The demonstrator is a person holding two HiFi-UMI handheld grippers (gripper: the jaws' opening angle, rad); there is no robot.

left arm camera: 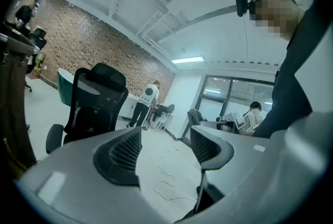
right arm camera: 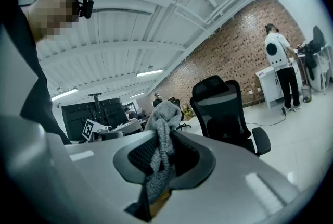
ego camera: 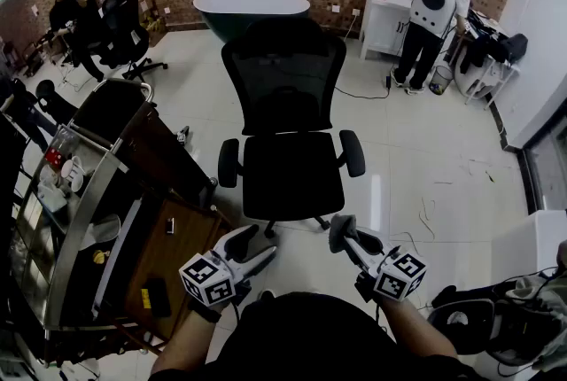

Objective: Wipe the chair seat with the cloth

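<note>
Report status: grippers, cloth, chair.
Left gripper open, empty. Right gripper shut on grey cloth. Chair seat ahead, nothing on it. Nothing in the way.

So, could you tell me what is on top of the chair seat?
Nothing: the chair seat looks bare. The cloth is pinched in the right gripper, short of the chair. The seat covers most of its base.

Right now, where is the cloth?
The grey cloth is pinched in the jaws of the right gripper, low and right of centre in the head view, just in front of the black chair seat.
</note>
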